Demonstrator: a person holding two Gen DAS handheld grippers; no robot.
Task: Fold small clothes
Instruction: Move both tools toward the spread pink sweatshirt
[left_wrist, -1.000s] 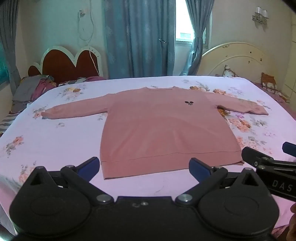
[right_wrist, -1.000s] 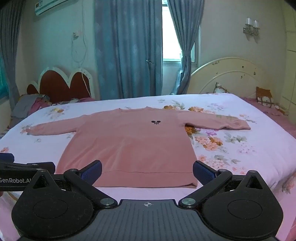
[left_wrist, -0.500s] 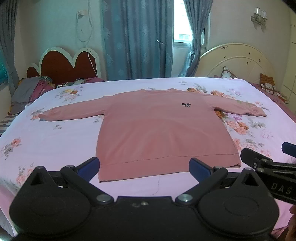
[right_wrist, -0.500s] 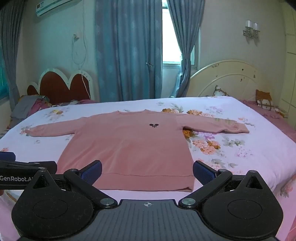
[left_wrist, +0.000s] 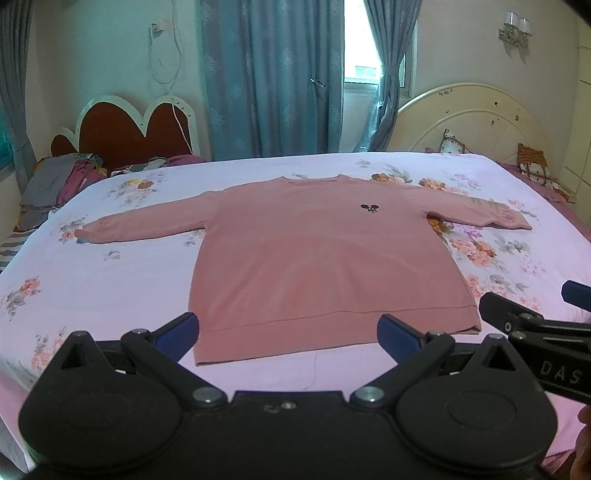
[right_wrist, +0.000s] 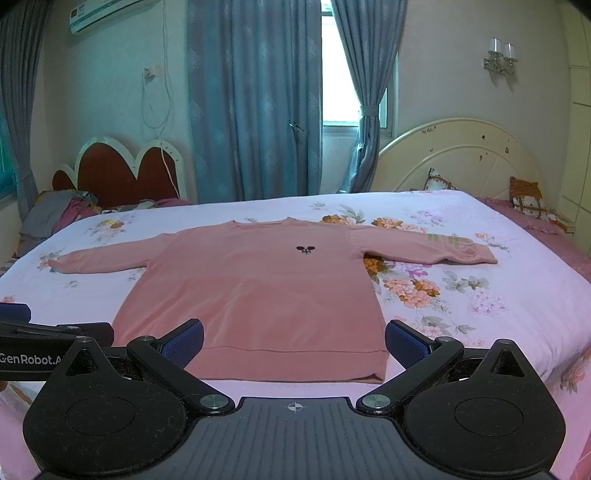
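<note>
The sweater (left_wrist: 325, 258) is lying flat on the bed (left_wrist: 110, 280) ahead of me, hem nearest, sleeves stretching left and right.

Daylight enters through window (right_wrist: 341, 85) between curtains (right_wrist: 255, 99); pane overexposed, detail lost. Room evenly lit, slight teal cast on walls. Soft shadows only. Strong fisheye bending at frame edges, dark vignetted corners. Near black gripper bodies slightly soft; bedspread (left_wrist: 122, 280) sharp.

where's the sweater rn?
Both views: sweater lies flat mid-bed, sleeves spread, hem just ahead of both open grippers.
</note>
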